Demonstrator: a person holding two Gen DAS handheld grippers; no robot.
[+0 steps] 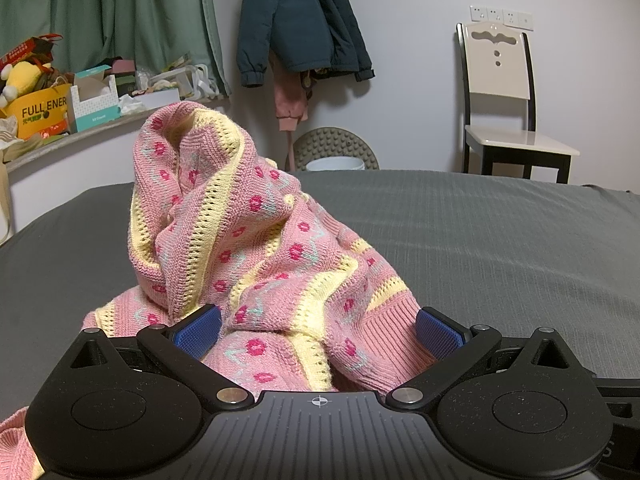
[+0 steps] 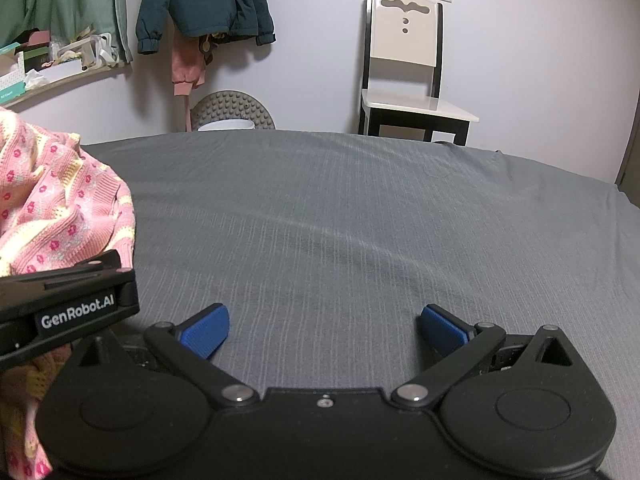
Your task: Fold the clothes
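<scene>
Pink knitted sweater (image 1: pixel 256 264) with yellow stripes is lying bunched on the grey bedsheet (image 2: pixel 360 208), spilling between the left gripper's (image 1: pixel 320 334) spread fingers; right gripper (image 2: pixel 324 330) is hovering spread, empty.

A: Soft, even indoor light, slightly dim, no hard shadows.
B: Sharp enough mid-frame; the fisheye bends the bed (image 2: pixel 360 208) edge, and black vignetting fills the corners.
</scene>
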